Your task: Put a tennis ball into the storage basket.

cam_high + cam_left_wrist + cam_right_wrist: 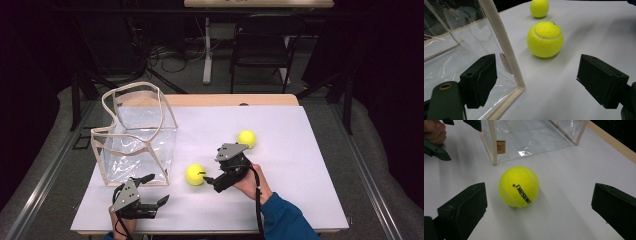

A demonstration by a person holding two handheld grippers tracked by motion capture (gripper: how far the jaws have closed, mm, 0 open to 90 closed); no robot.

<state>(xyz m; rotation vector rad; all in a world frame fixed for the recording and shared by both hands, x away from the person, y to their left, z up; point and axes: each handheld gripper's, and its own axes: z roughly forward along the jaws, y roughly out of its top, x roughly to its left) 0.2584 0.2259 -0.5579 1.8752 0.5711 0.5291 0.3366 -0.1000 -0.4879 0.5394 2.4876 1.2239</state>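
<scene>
Tennis ball (pixel 519 186) sits on the bench just beside the clear bag's (pixel 135 135) front corner, dead ahead of the right hand-held gripper (pixel 206 176) (jaws wide, nearer arm).

Bright light falls from above on the white tabletop (pixel 280 200), while the room around it stays very dark and hard to see. The clear plastic bag (pixel 529 137) shows white shiny spots of glare, and the near tennis ball (pixel 519 187) casts a soft grey shadow beside it. In both gripper views the black tongs at the bottom look big and a bit blurry, and the high view is small and grainy.
</scene>
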